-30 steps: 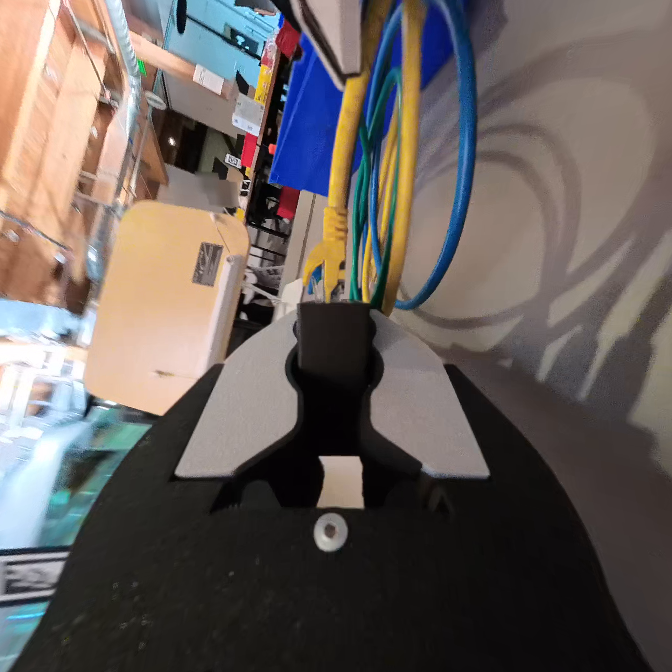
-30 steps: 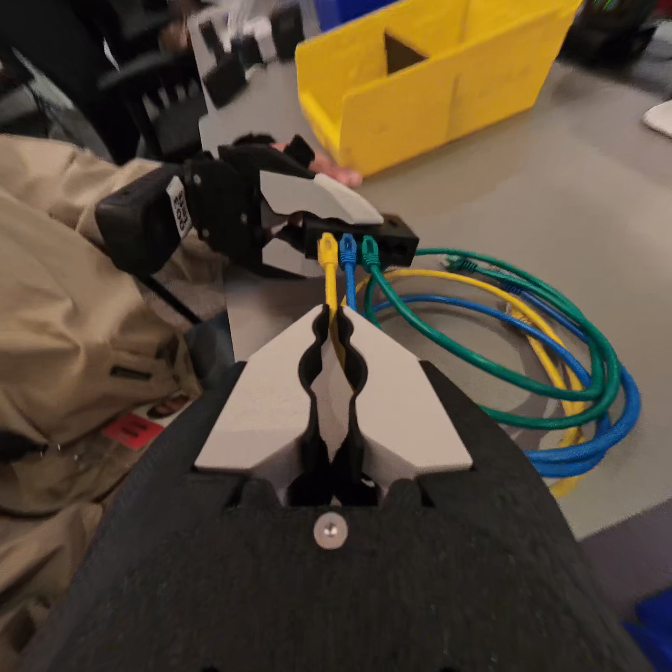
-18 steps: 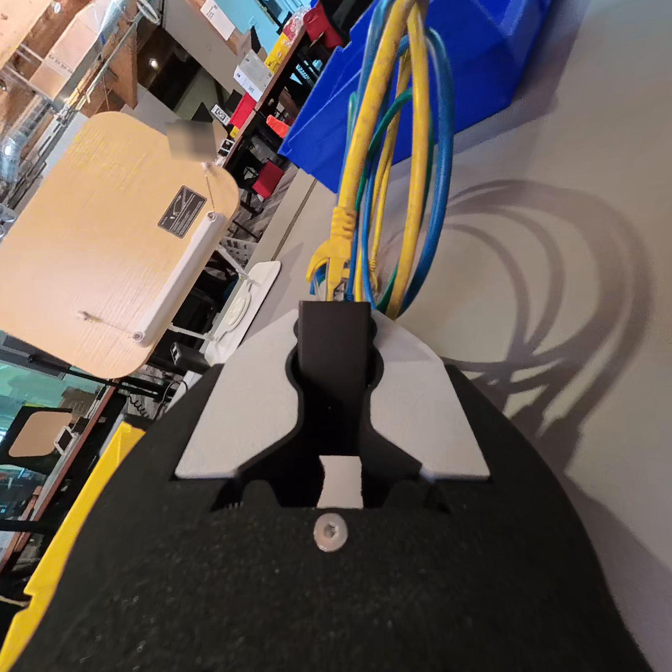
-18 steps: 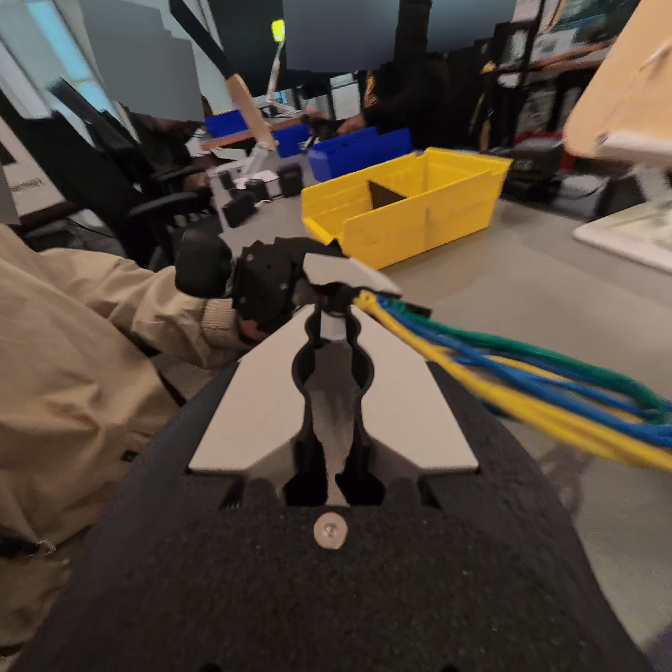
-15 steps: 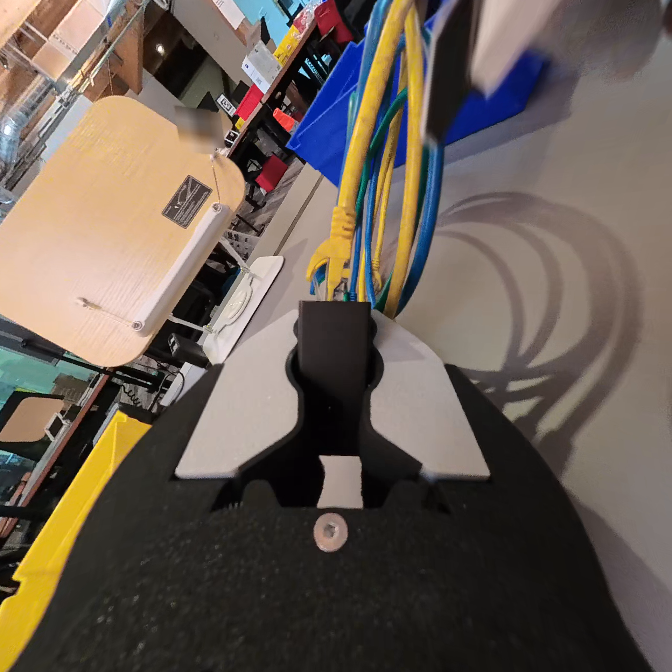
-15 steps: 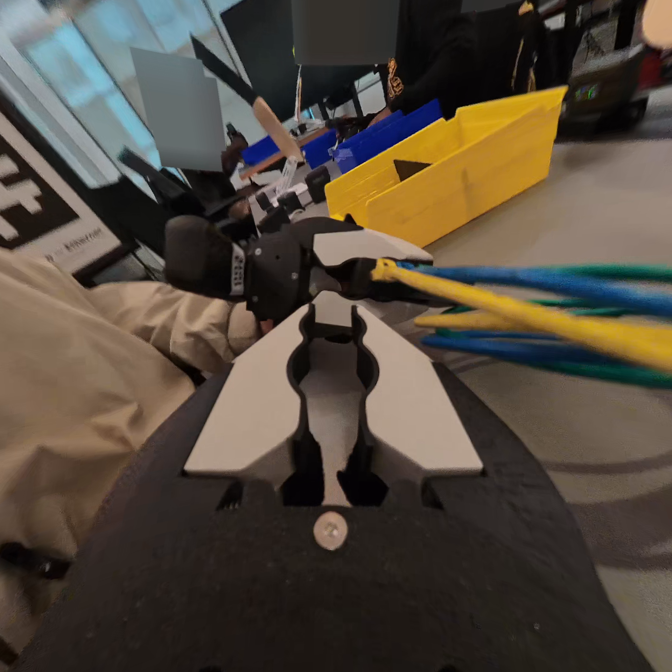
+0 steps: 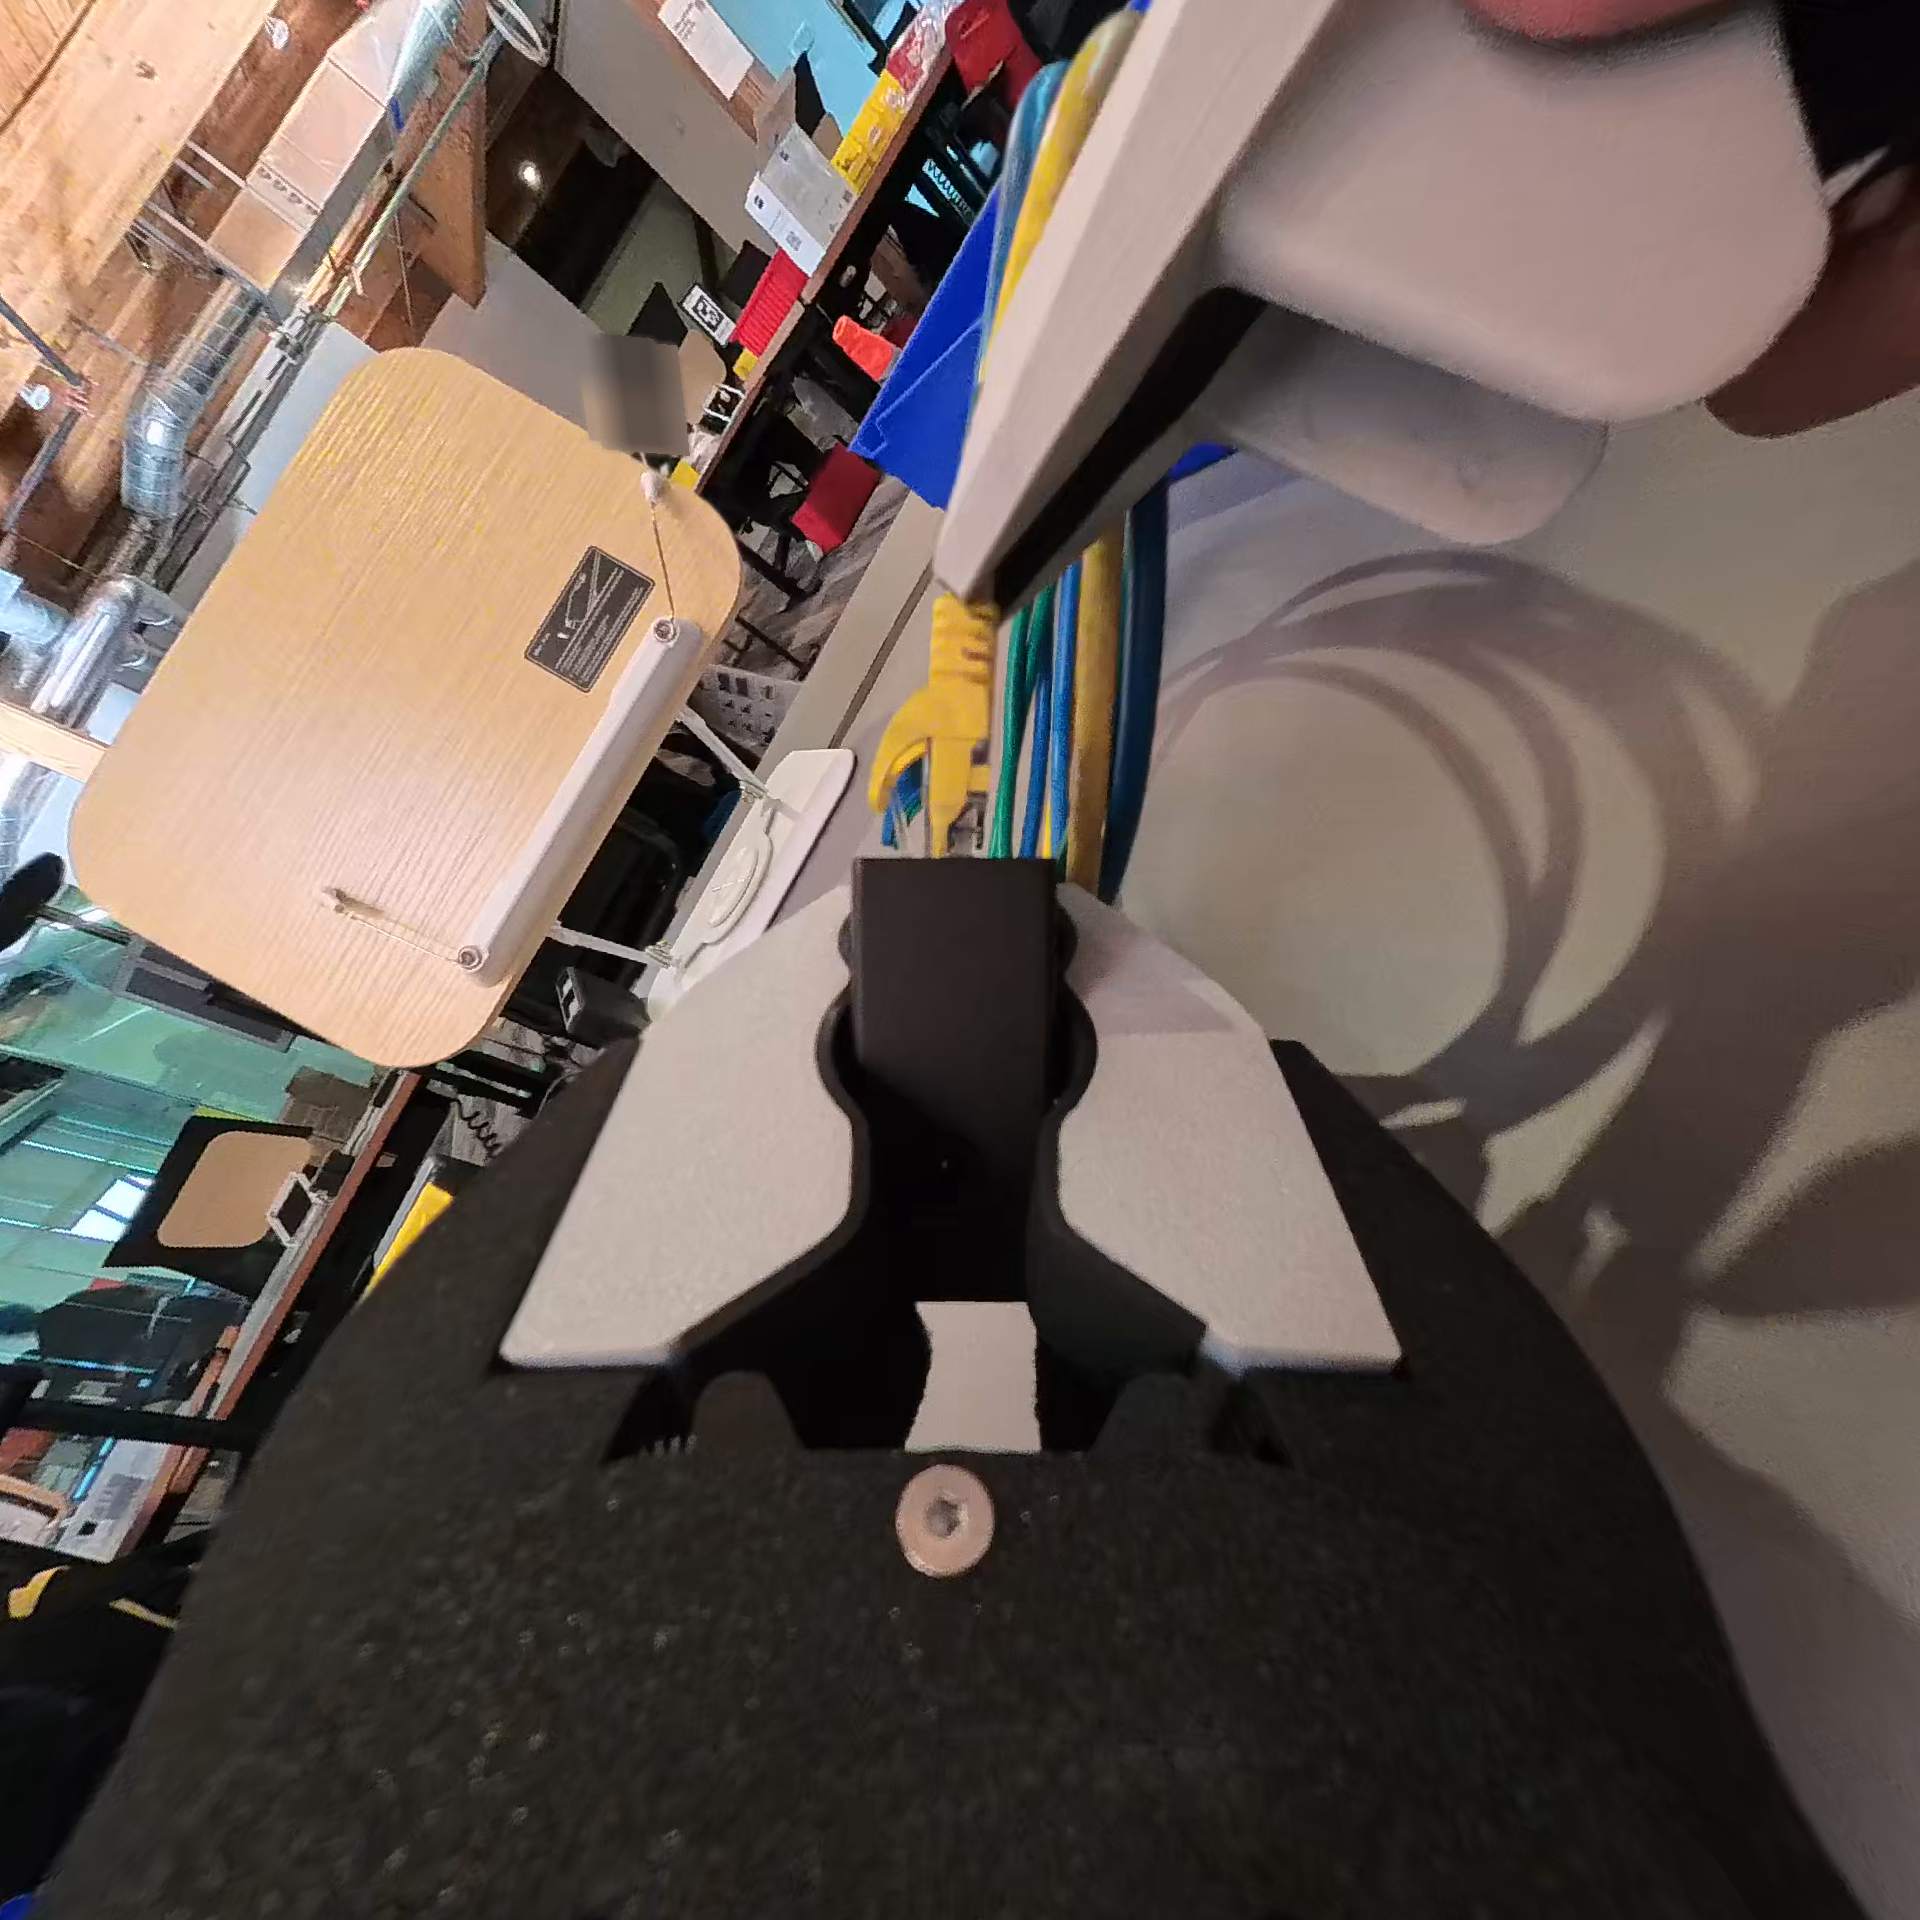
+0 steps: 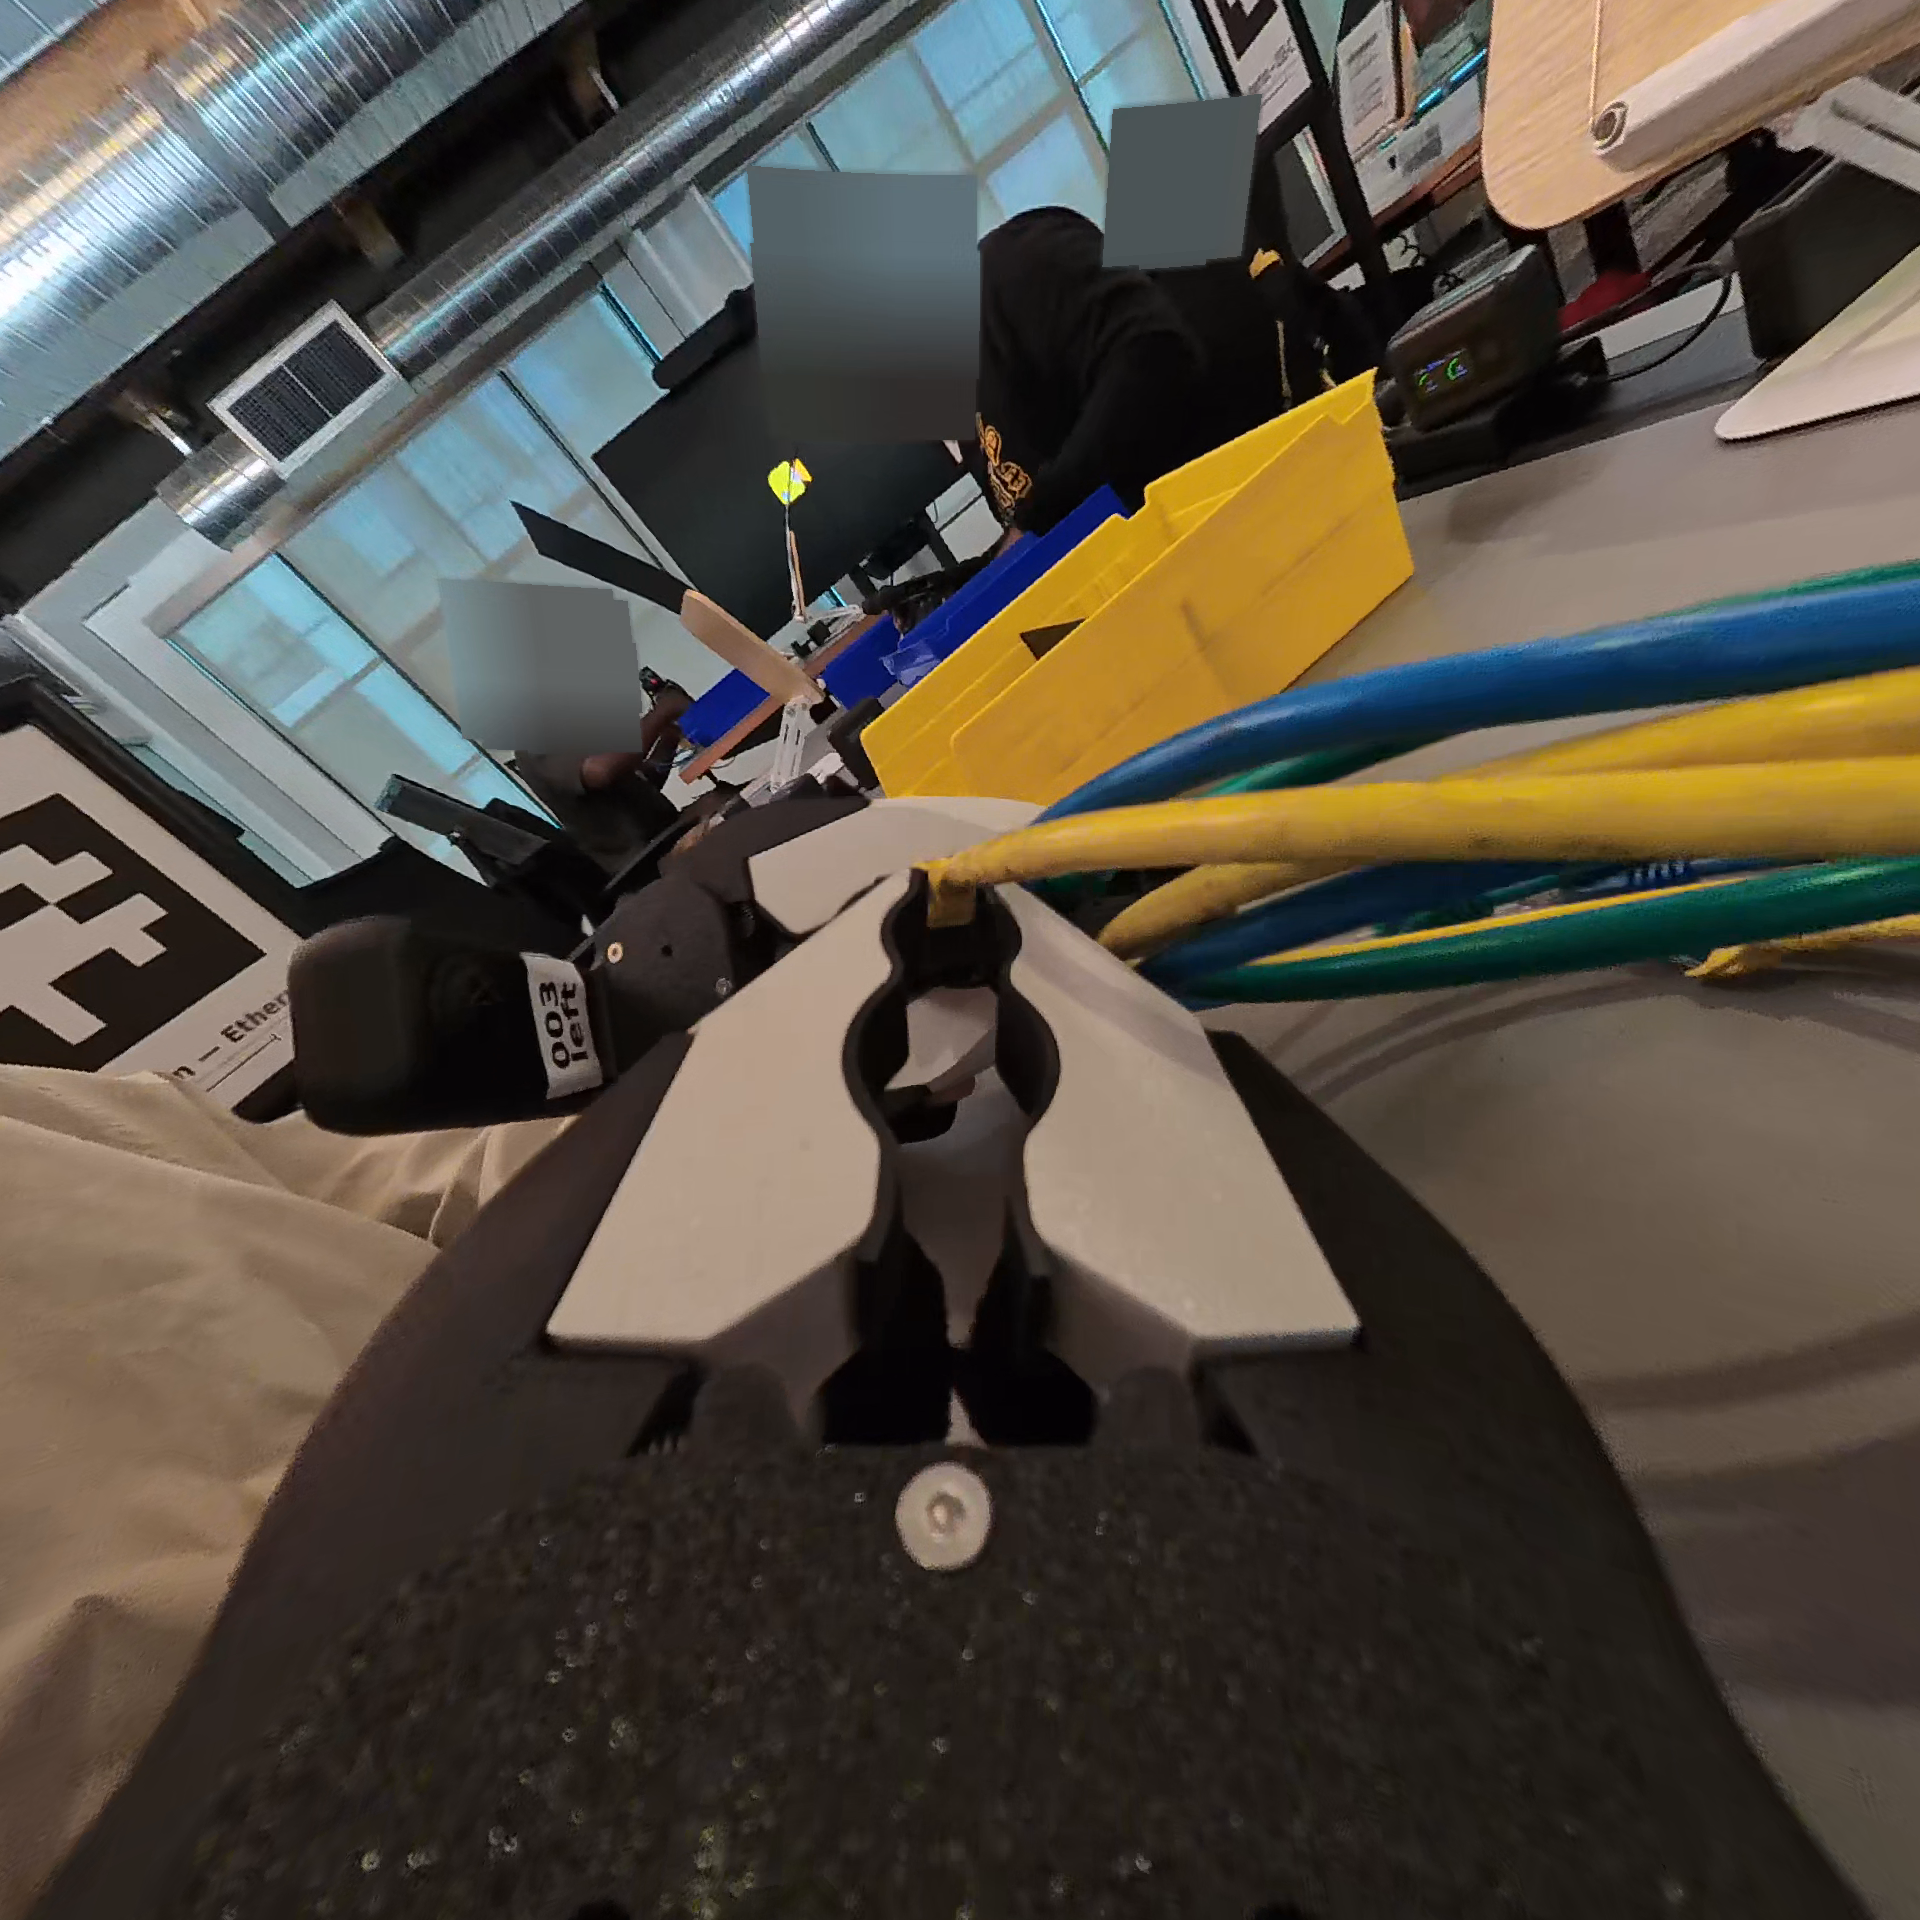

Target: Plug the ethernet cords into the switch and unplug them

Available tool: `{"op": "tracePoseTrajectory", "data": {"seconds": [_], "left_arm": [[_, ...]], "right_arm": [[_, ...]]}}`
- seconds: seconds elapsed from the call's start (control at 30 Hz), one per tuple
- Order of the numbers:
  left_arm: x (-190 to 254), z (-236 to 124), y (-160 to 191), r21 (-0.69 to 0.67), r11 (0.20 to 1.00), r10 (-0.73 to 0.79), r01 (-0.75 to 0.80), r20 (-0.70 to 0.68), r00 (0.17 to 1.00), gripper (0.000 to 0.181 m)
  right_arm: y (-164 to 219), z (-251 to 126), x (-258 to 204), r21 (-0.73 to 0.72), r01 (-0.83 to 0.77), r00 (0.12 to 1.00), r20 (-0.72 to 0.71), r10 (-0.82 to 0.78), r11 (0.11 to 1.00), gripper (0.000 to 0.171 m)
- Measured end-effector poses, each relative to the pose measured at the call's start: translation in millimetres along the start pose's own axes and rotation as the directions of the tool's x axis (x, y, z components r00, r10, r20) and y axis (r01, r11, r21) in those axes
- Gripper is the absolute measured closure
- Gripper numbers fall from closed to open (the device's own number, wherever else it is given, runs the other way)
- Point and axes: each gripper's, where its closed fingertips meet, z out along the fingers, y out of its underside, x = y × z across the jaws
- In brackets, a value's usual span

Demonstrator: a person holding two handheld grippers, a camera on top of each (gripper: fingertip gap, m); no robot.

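Note:
My left gripper [image 7: 951,935] is shut on the black switch [image 7: 951,997] and holds it off the table. Yellow [image 7: 1091,727], green [image 7: 1013,727] and blue [image 7: 1143,675] ethernet cords run from the switch's far side. In the right wrist view, my right gripper [image 8: 951,914] is closed around the yellow plug [image 8: 951,902] at the switch, and the yellow cord [image 8: 1455,821] trails off to the right. The right gripper's fingers [image 7: 1299,208] loom at the top of the left wrist view, just behind the yellow plug [image 7: 951,686]. The switch is mostly hidden in the right wrist view.
The grey table [image 8: 1558,1195] carries the looped blue [image 8: 1455,675] and green [image 8: 1558,925] cords. A yellow bin [image 8: 1195,623] and blue bins [image 8: 935,634] stand behind. A wooden panel on a stand [image 7: 395,707] and a white pad [image 7: 800,800] sit at the far edge. People sit beyond the bins.
My right gripper let go of the yellow cord, opened, moved in low toward the switch and closed on the yellow plug. My left gripper kept hold of the switch and tilted it.

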Motion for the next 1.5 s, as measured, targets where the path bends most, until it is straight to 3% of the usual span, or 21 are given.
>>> {"op": "tracePoseTrajectory", "data": {"seconds": [0.53, 0.63, 0.67, 0.77, 0.87, 0.97, 1.07, 1.17, 1.3, 1.4, 1.5], "left_arm": [[6.4, -2.7, 0.6, -0.02, 1.0, -0.014, 0.013, -0.013, 1.0, 0.153], [10.2, 3.4, 2.0, -0.007, 0.972, -0.233, 0.234, -0.11, 0.966, 0.152], [7.4, 4.5, 0.0, 0.0, 0.946, -0.321, 0.324, -0.133, 0.938, 0.152], [-15.9, 4.1, 1.4, 0.012, 0.786, -0.606, 0.618, -0.181, 0.774, 0.152], [-35.5, -3.1, 3.6, 0.045, 0.454, -0.834, 0.89, -0.33, 0.442, 0.152], [-51.1, -11.8, 5.1, 0.047, 0.092, -0.875, 0.995, -0.473, 0.103, 0.152], [-60.1, -20.3, -2.4, 0.035, -0.112, -0.795, 0.993, -0.603, -0.068, 0.152], [-63.6, -27.2, -15.1, 0.034, -0.177, -0.72, 0.984, -0.686, -0.106, 0.152], [-58.0, -35.3, -38.6, 0.008, -0.197, -0.625, 0.98, -0.771, -0.12, 0.152], [-44.3, -33.7, -48.0, -0.009, -0.151, -0.625, 0.988, -0.774, -0.102, 0.152], [-29.4, -30.1, -53.2, -0.011, -0.076, -0.647, 0.997, -0.76, -0.058, 0.152]], "right_arm": [[9.7, 0.3, -3.4, -0.117, 0.104, 0.993, -0.04, -0.11, 0.988, 0.165], [4.9, 4.4, -0.8, -0.091, 0.126, 0.989, -0.068, -0.133, 0.988, 0.164], [3.9, 5.4, -5.0, -0.084, 0.163, 0.985, -0.047, -0.167, 0.983, 0.171], [-3.0, 1.0, -20.7, 0.001, 0.232, 0.972, 0.043, -0.231, 0.973, 0.155], [5.3, -6.4, 5.3, -0.061, 0.251, 0.967, -0.022, -0.253, 0.966, 0.141], [9.1, -8.4, 28.8, -0.125, 0.25, 0.961, -0.092, -0.262, 0.96, 0.124], [6.0, -9.3, 34.4, -0.113, 0.161, 0.981, -0.093, -0.172, 0.98, 0.11], [11.1, -5.0, 28.2, -0.11, 0.047, 0.998, -0.04, -0.051, 0.993, 0.1], [14.9, 5.7, 9.3, -0.105, -0.112, 0.989, 0.085, 0.121, 0.988, 0.098], [4.7, 9.4, -4.2, -0.061, -0.117, 0.983, 0.135, 0.125, 0.991, 0.105], [-2.5, 8.0, -15.1, -0.045, -0.041, 0.987, 0.155, 0.047, 0.998, 0.128]]}}
